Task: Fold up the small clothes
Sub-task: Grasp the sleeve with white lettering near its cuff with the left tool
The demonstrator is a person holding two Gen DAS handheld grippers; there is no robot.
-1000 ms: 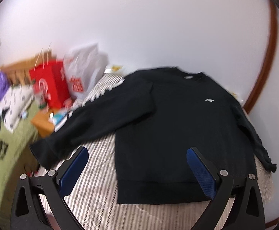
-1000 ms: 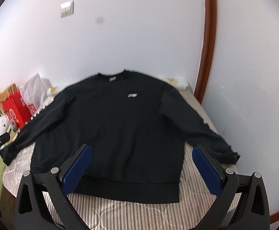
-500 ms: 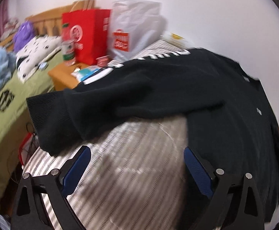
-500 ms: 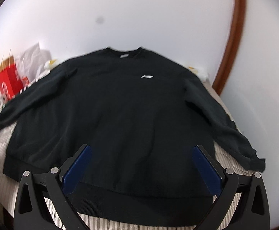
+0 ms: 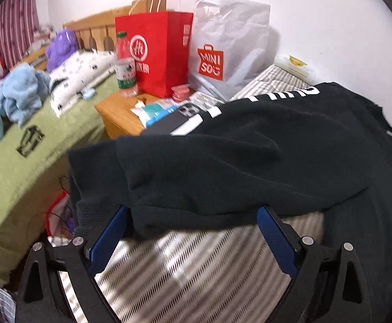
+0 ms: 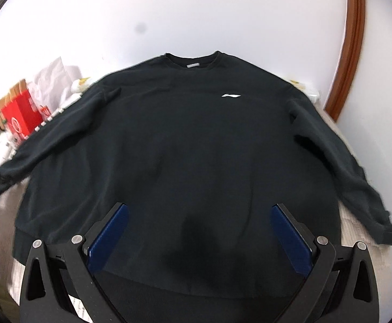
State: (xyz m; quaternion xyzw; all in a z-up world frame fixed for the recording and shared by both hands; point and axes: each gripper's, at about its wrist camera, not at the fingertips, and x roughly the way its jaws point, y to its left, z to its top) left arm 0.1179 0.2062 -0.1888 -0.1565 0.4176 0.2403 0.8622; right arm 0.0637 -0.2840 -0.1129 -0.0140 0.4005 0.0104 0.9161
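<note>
A black sweatshirt [image 6: 185, 145] lies spread flat, front up, on a striped mattress [image 5: 196, 266], with both sleeves out to the sides. Its left sleeve [image 5: 209, 167] ends in a cuff [image 5: 93, 177] hanging over the mattress edge. My left gripper [image 5: 193, 228] is open, its blue pads either side of the sleeve end, just short of it. My right gripper [image 6: 198, 226] is open and empty above the lower middle of the sweatshirt body, near the hem [image 6: 185, 298]. The right sleeve cuff [image 6: 387, 231] lies at the right edge.
A red paper bag [image 5: 158, 51], a white Miniso bag [image 5: 228, 48], a bottle [image 5: 124, 62] and small items stand on a wooden nightstand [image 5: 118, 113] left of the mattress. A green bed [image 5: 21, 148] with heaped clothes lies further left. A white wall stands behind.
My left gripper has swung left and down to the left sleeve end. My right gripper has moved forward and lower over the sweatshirt body. Both stay open.
</note>
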